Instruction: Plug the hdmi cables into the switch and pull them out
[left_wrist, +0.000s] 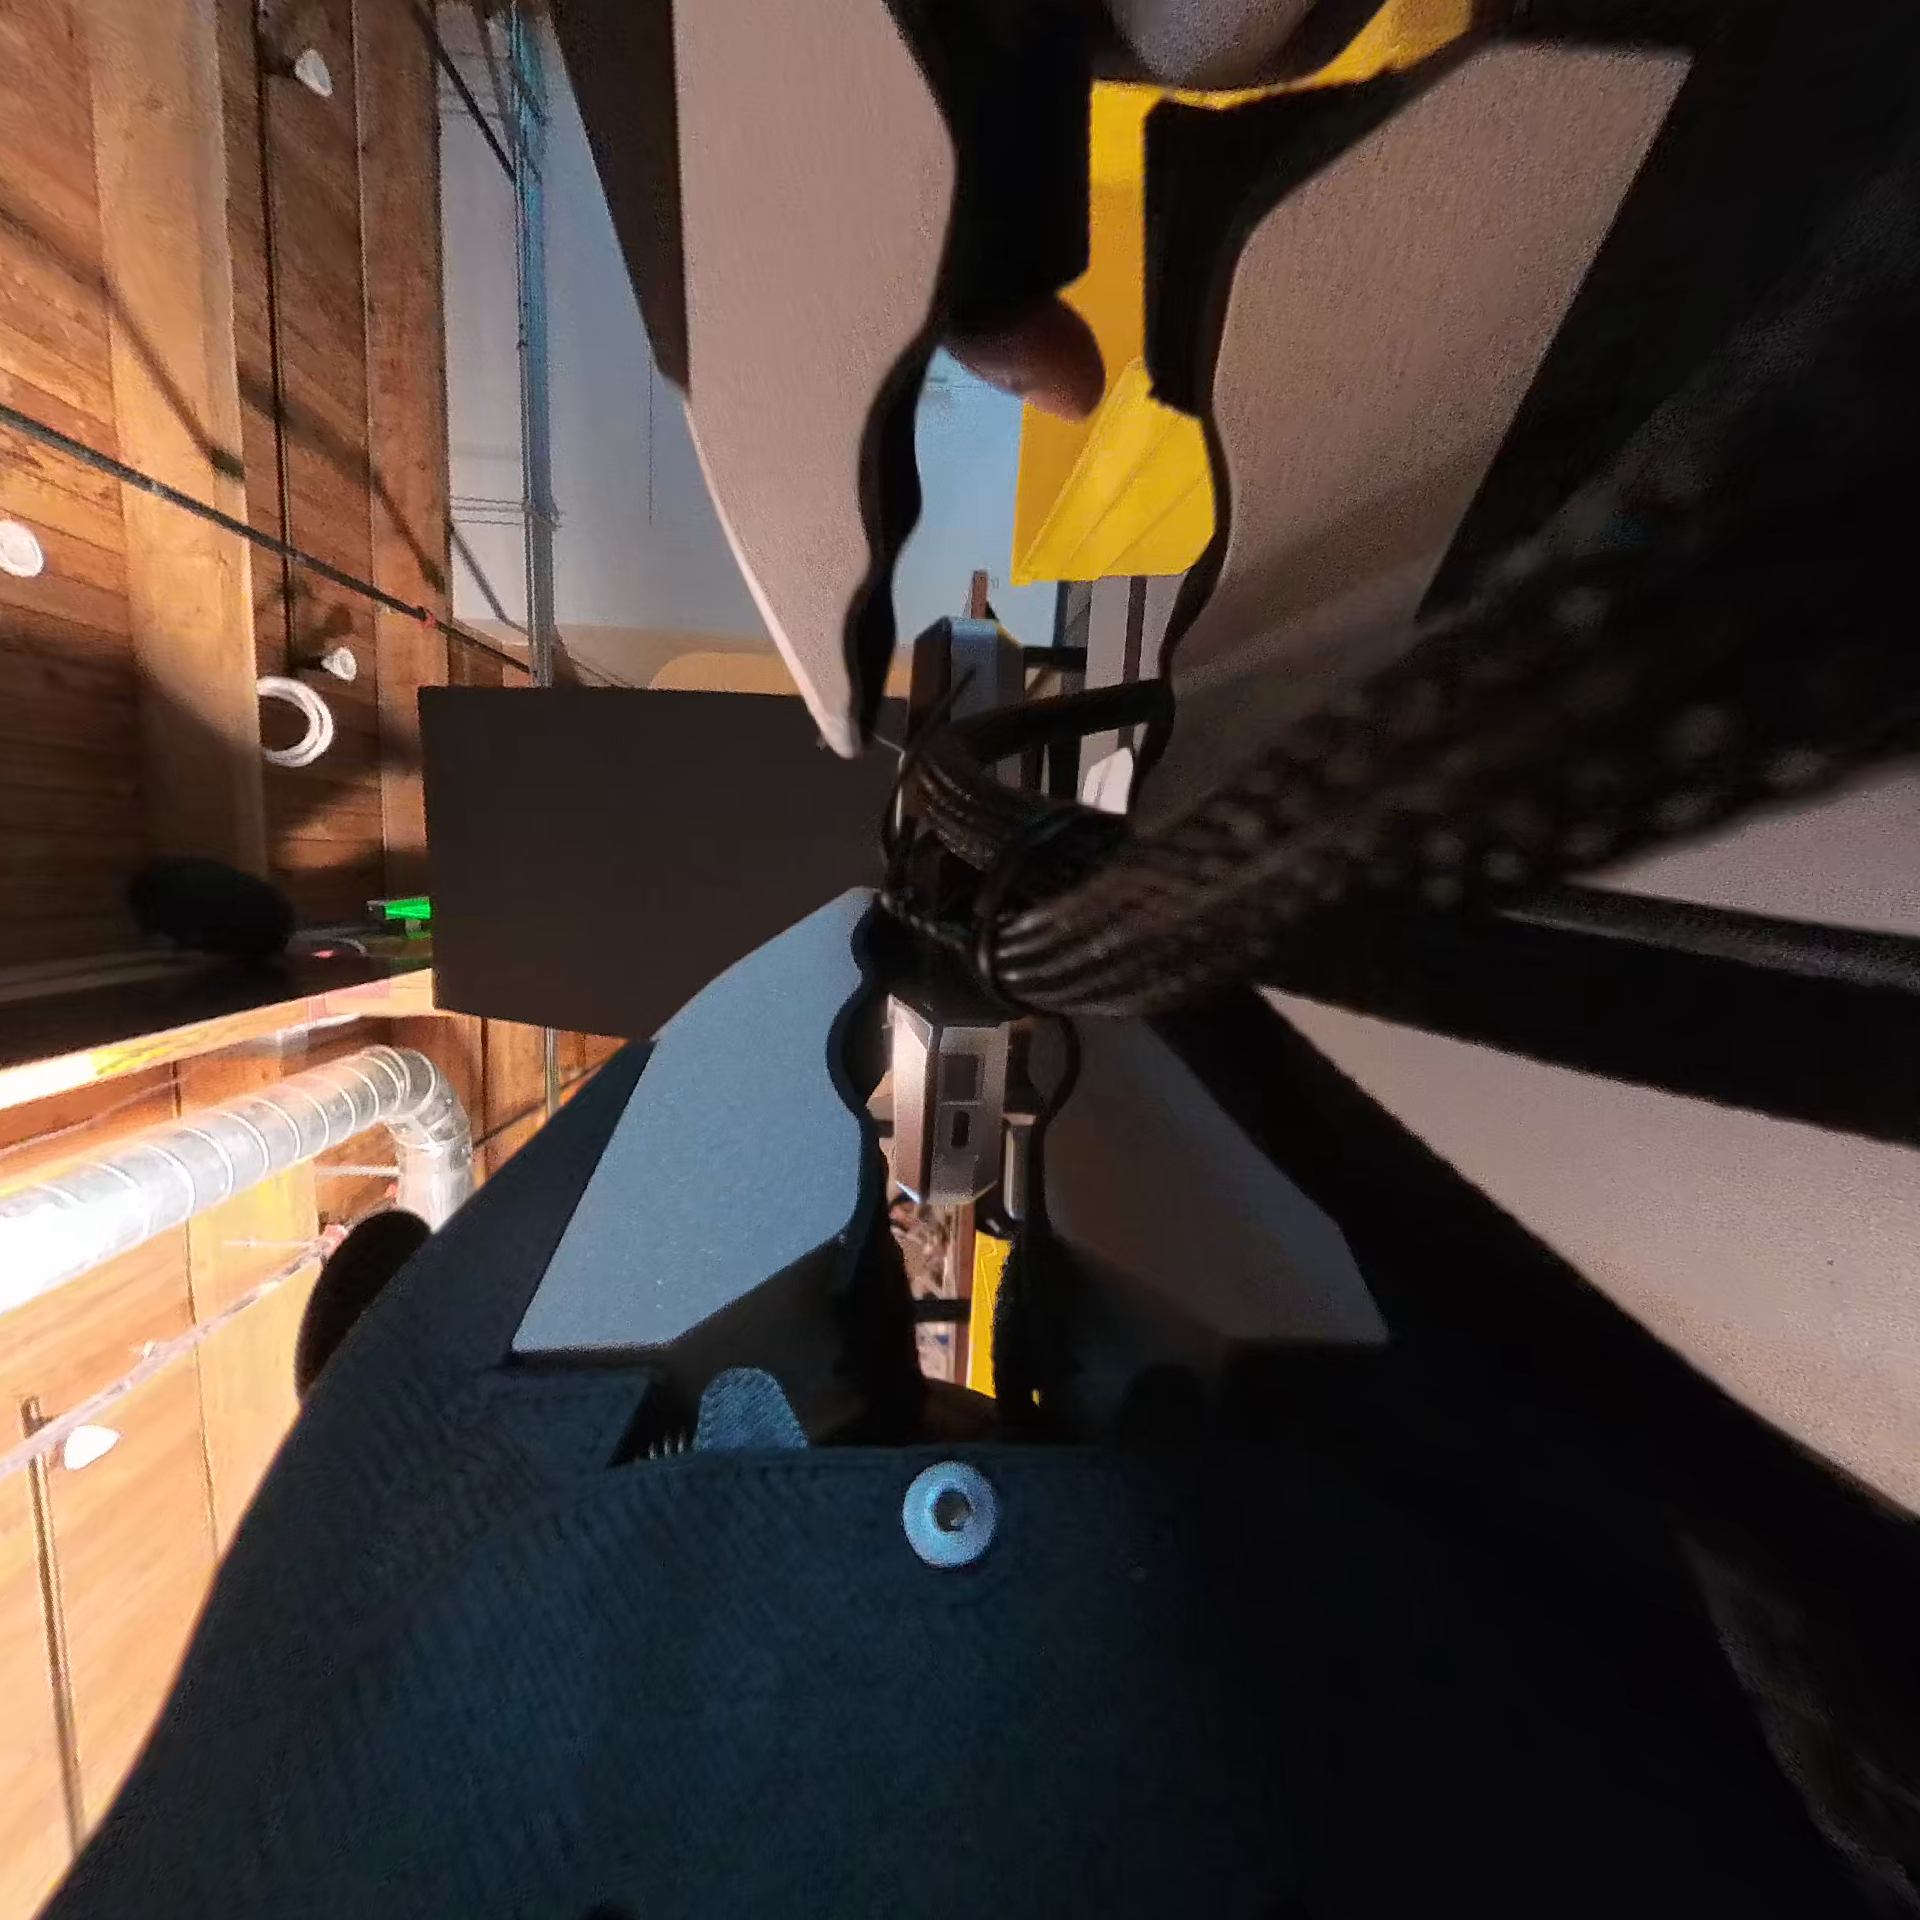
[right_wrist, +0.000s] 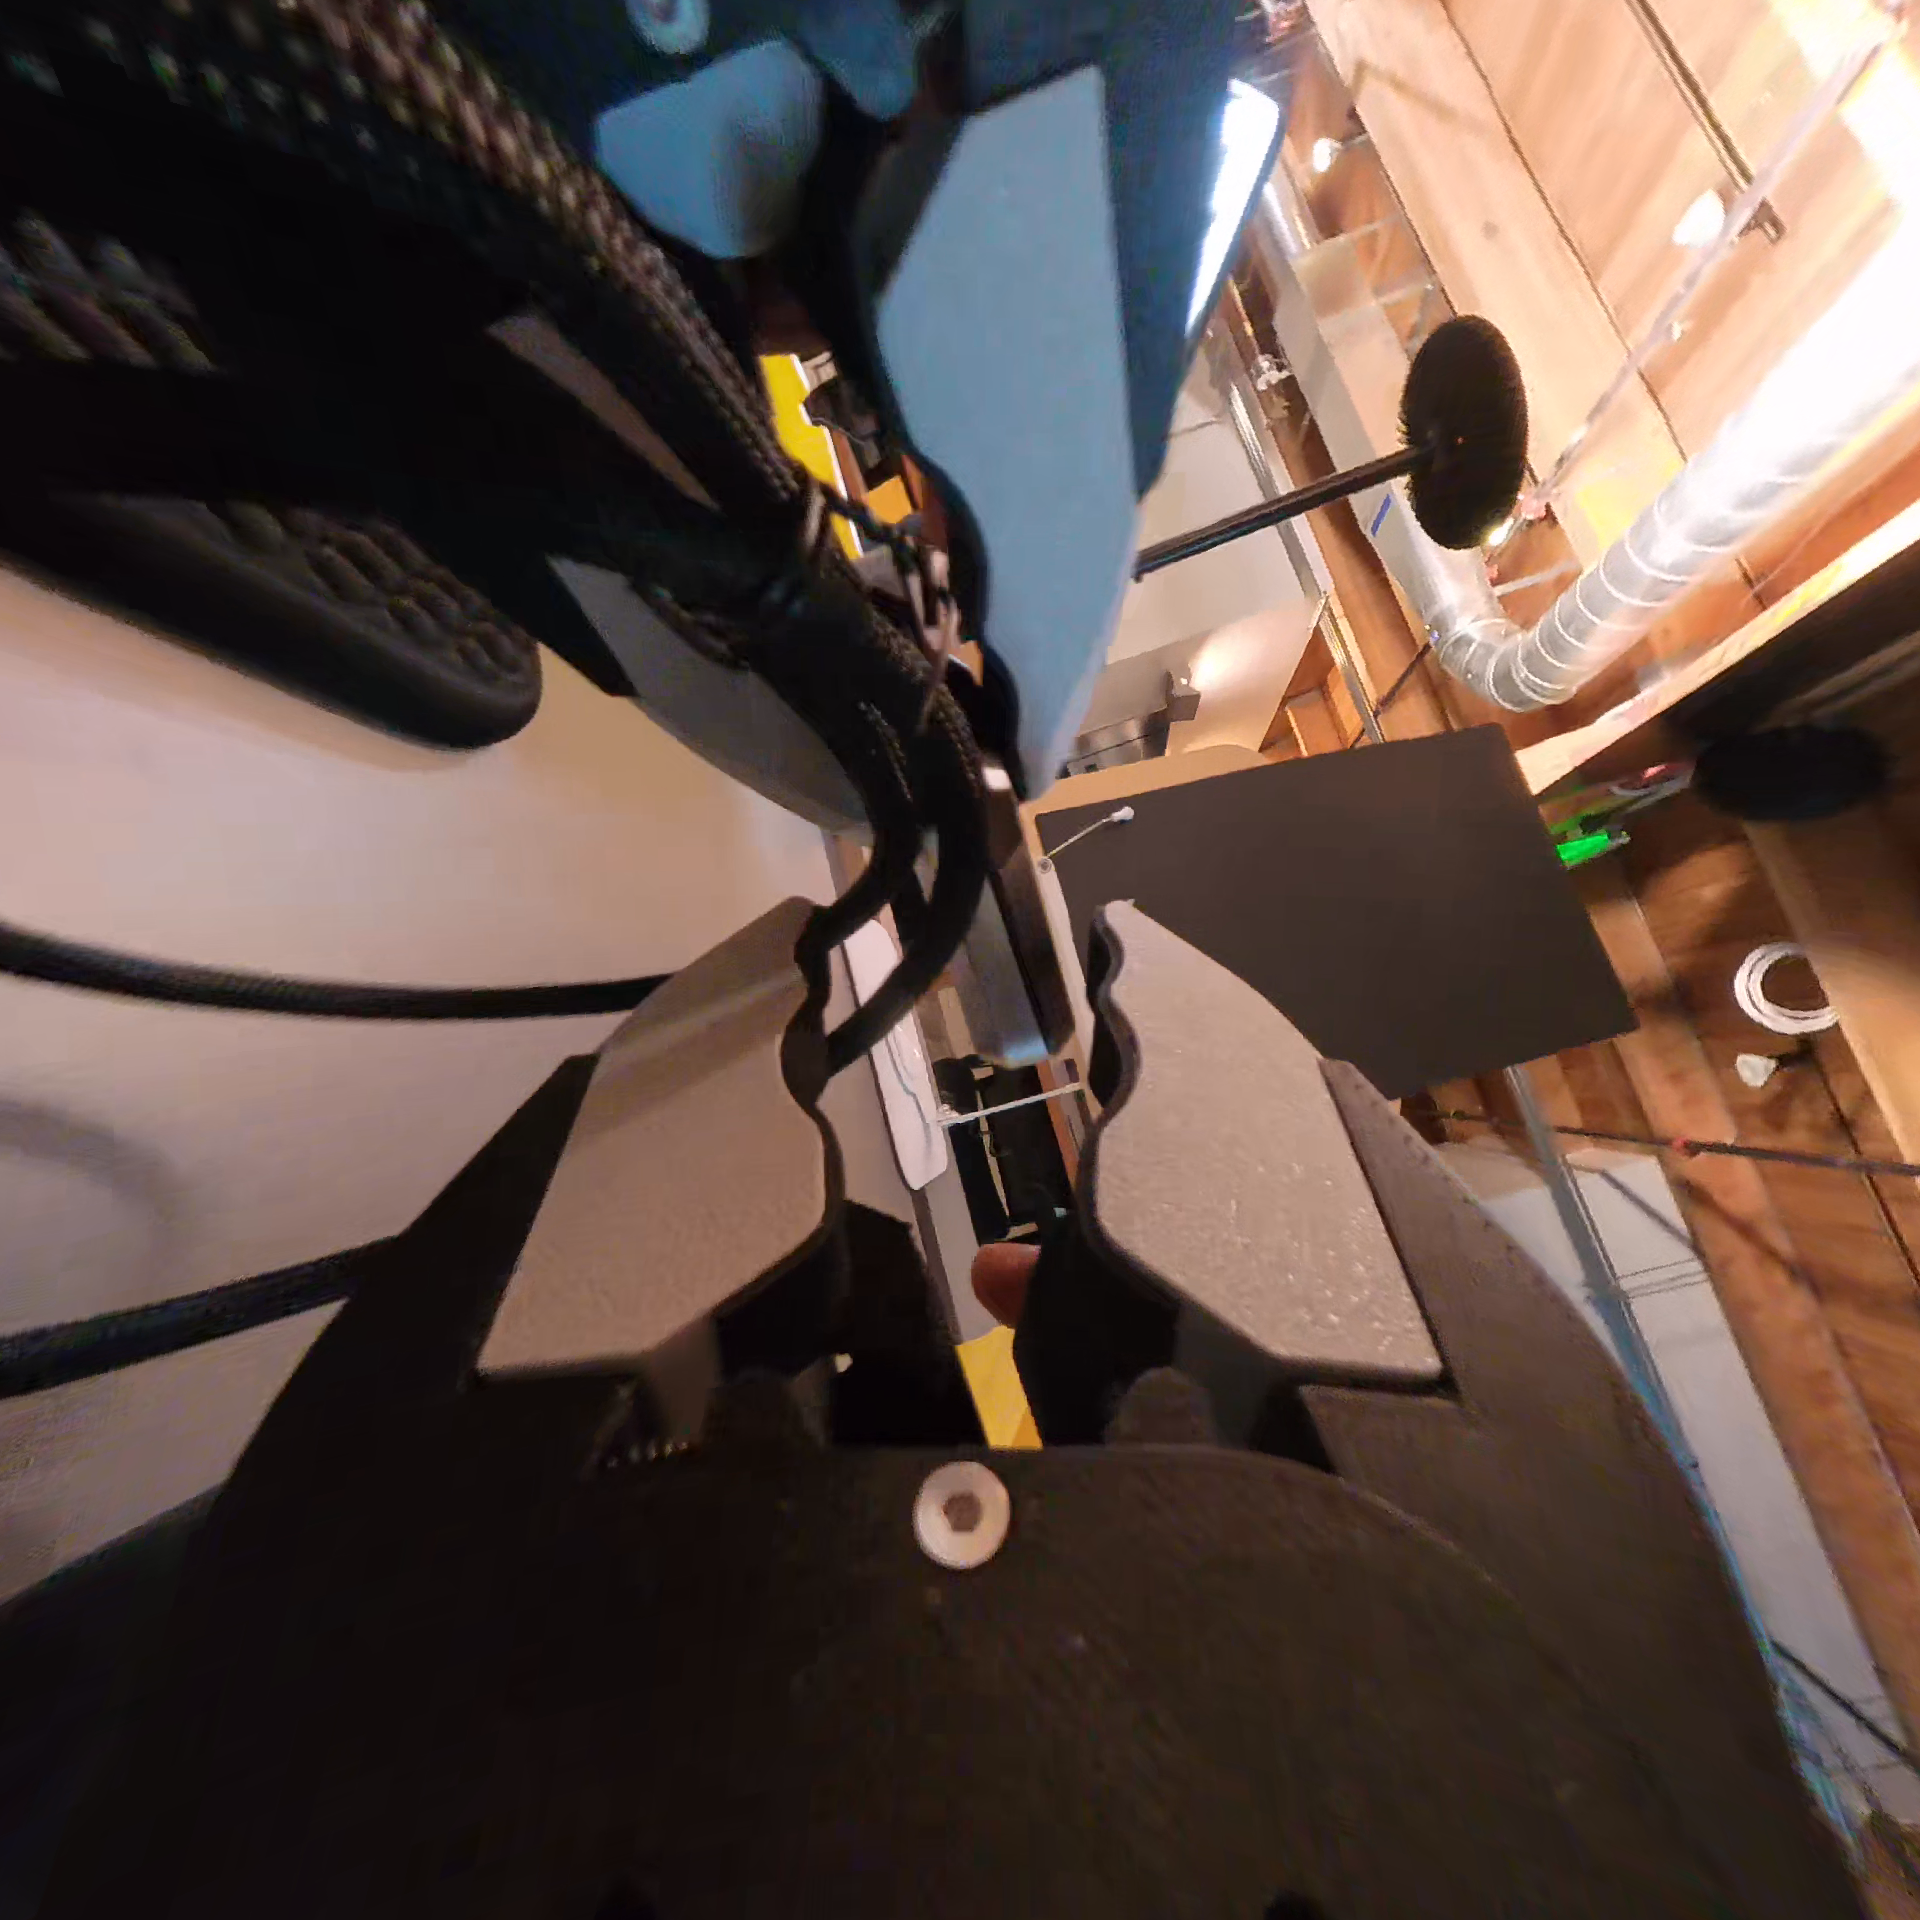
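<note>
Pinching the grey switch (left_wrist: 951, 1122) between the left tongs (left_wrist: 956, 987), pressed in on its two broad faces, with a row of ports showing just behind the tips. Held up off the pale tabletop (right_wrist: 312, 883), by the look of it. Meeting it head-on with the right tongs (right_wrist: 956, 914), spread wide and gripping nothing, tips on either side of the braided hdmi cables (left_wrist: 1049, 873) right at the junction with the switch. One thin black strand rests against the inner edge of one right finger, unclamped. Cannot tell whether any plug is fully seated: buried under the bundle just ahead of the left tips.

Risks, judged from here:
- Closing the right tongs on the whole bundle instead of a single plug, likely dragging several cables at once and wrenching the switch out of the left pinch.
- Catching braid rather than the plug shell, likely sliding along the sleeve or straining the cable at its neck.
- Pulling askew to the port, risking a jammed plug and a switch levered round between the flat pads.
- Nipping the bare fingertip (right_wrist: 1003, 1288) showing in the gap near the base of the right tongs.

No box, tray or bin to be made out near either tongs. Only a yellow shape (left_wrist: 1112, 499) beyond the right tongs, too cropped to name, contents unseen.
</note>
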